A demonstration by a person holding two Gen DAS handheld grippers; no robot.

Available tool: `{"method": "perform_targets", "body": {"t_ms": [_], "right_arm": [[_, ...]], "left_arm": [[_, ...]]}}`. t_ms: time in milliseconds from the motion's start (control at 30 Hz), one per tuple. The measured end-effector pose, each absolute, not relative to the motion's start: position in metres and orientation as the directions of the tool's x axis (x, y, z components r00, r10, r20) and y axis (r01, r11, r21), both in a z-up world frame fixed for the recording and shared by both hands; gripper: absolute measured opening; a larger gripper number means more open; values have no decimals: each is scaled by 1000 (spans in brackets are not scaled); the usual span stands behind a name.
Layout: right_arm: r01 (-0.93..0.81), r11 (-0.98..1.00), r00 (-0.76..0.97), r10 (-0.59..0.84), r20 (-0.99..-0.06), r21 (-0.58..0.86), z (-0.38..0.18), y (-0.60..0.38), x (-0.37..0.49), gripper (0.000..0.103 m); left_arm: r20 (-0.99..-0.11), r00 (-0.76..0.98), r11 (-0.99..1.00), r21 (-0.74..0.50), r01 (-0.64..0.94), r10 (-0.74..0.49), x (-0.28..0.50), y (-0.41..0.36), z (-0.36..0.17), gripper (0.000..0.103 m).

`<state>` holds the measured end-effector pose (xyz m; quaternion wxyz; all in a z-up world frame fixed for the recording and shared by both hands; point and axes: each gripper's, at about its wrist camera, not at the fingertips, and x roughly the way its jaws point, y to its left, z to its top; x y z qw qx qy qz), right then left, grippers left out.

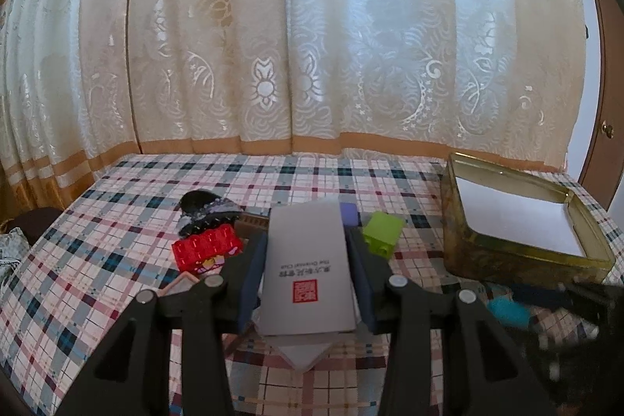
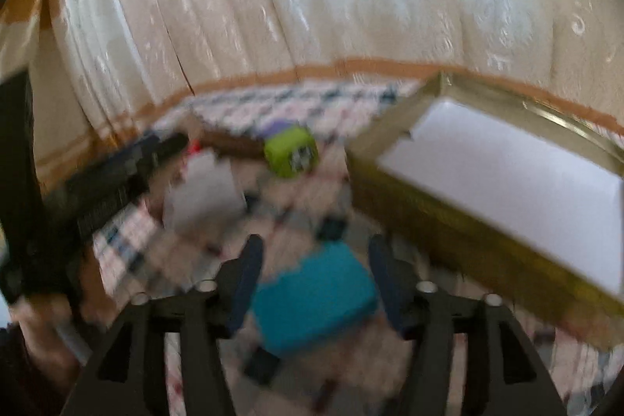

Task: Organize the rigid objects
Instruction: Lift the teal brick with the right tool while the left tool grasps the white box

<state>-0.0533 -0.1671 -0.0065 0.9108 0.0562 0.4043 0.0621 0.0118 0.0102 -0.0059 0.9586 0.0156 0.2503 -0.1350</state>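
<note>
The right gripper (image 2: 312,279) is standing spread around the teal block (image 2: 316,299), whose long side is running across the jaws; the open tin box (image 2: 448,240) is lying just to its right. The left gripper (image 1: 306,260) is pinching a grey booklet (image 1: 308,268) above the checked counter (image 1: 117,221).

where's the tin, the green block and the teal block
tin (image 1: 507,256): left wrist view, near side wall
green block (image 1: 382,231): left wrist view, top face
teal block (image 2: 316,295): right wrist view, top face
</note>
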Motion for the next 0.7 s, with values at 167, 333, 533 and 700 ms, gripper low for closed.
{"method": "perform_targets", "body": {"t_ms": [167,333,533,700], "right_arm": [[-79,981,630,188,-754,178,-12,-163,-58,74],[-75,984,578,174,-798,160,-23,-159,-60,77],[-104,992,578,116,-808,69,-28,-154,-52,77],[-135,989,585,129,-801,60,-26,-157,-53,68]], "left_arm": [[-484,839,964,-39,262,-248,12,12,-5,42],[-496,831,964,-51,262,-252,14,12,-6,42],[-488,834,962,-41,271,-256,12,10,-5,42],[-493,830,961,-55,271,-262,13,12,-6,42]]}}
